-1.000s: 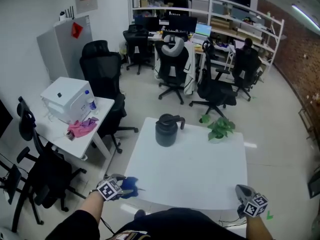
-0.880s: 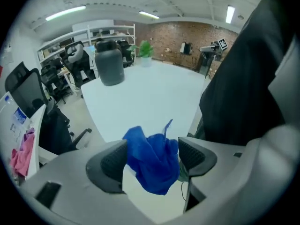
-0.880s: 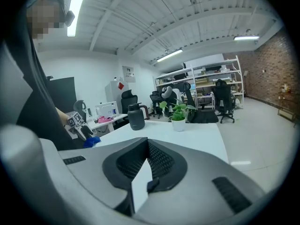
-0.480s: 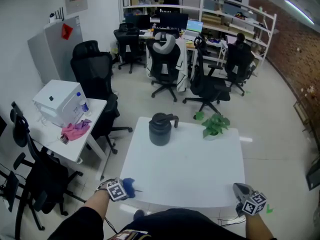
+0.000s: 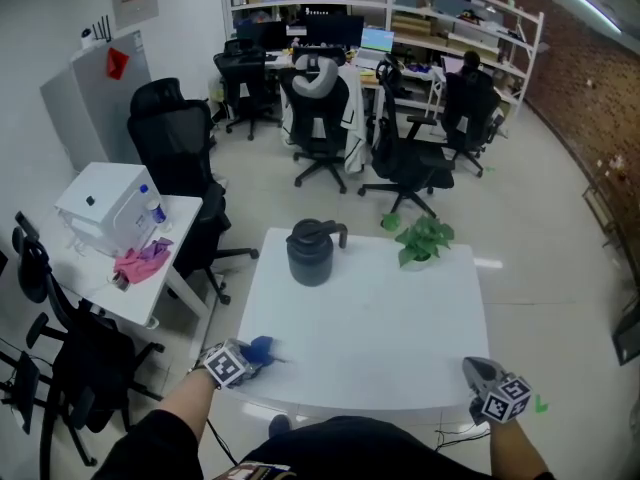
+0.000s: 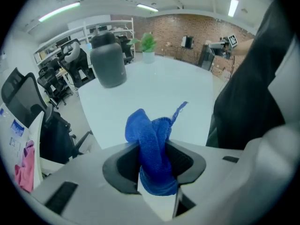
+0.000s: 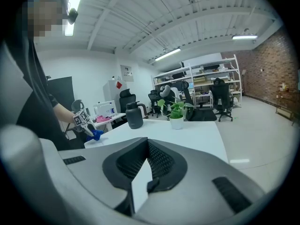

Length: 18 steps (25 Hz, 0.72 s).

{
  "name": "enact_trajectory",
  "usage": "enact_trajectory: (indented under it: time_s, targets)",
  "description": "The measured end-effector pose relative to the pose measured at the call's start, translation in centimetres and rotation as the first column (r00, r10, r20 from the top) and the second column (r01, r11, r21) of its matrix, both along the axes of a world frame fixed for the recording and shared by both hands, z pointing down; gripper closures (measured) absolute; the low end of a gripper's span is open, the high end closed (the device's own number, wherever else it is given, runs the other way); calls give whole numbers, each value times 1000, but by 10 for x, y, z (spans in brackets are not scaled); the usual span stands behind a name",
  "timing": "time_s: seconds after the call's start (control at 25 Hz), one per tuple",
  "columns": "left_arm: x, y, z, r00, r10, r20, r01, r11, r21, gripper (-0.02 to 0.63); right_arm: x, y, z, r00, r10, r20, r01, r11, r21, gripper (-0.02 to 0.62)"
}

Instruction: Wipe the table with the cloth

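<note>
A blue cloth (image 6: pixel 152 146) is pinched between the pads of my left gripper (image 6: pixel 154 161), whose jaws have just been closing on it. One corner of the cloth sticks up past the fingertips. In the head view my left gripper (image 5: pixel 245 358) holds the cloth (image 5: pixel 261 348) over the near-left corner of the white table (image 5: pixel 380 338). My right gripper (image 5: pixel 472 370) rests at the near-right corner, jaws together and nothing in them. From the right gripper view (image 7: pixel 146 165) the left gripper (image 7: pixel 84 122) and the cloth (image 7: pixel 97 135) show across the table.
A dark jug (image 5: pixel 310 251) and a small potted plant (image 5: pixel 423 240) stand along the table's far edge. A side desk (image 5: pixel 185 268) with a white machine and a pink rag is at the left. Office chairs stand beyond the table.
My left gripper has shifted a little at the table's near-left corner, with the blue cloth still in it. The right gripper has stayed put. The head view has tilted slightly.
</note>
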State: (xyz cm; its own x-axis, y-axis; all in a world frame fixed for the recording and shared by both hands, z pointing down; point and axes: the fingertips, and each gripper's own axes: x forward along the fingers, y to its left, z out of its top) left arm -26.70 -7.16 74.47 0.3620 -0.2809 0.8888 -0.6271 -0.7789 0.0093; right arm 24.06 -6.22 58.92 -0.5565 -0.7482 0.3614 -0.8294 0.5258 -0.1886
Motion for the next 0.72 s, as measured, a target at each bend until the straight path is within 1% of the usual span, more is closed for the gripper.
enact_trajectory:
  time_s: [0.12,0.2,0.28,0.36,0.52,0.64,0.72]
  targets:
    - [37,-34,-37,992,6,-127,1,998,55,468,-1,-11,1,1000,-6,5,5,1000,11,581]
    - [62,-56,-57,984,31,-174,-15,996,93,468,-6,-21,-1,1000,-9,9,9,1000,24,581]
    - [88,-76,-73,978,60,-201,-35,991,126,468,-9,-32,-5,1000,-12,8,11,999,39,581]
    - [114,-93,-81,972,92,-216,-61,988,144,468,-11,-44,-7,1000,-11,1,11,999,53,581]
    - [161,-114,-82,962,146,-230,-112,982,153,469,-13,-71,-8,1000,-7,-9,7,997,79,581]
    - [186,-125,-75,960,173,-219,-142,979,148,469,-12,-93,-5,1000,-3,-18,4,996,93,582]
    - [203,-130,-70,958,205,-202,-179,974,141,469,-10,-105,-2,1000,-1,-24,3,996,95,581]
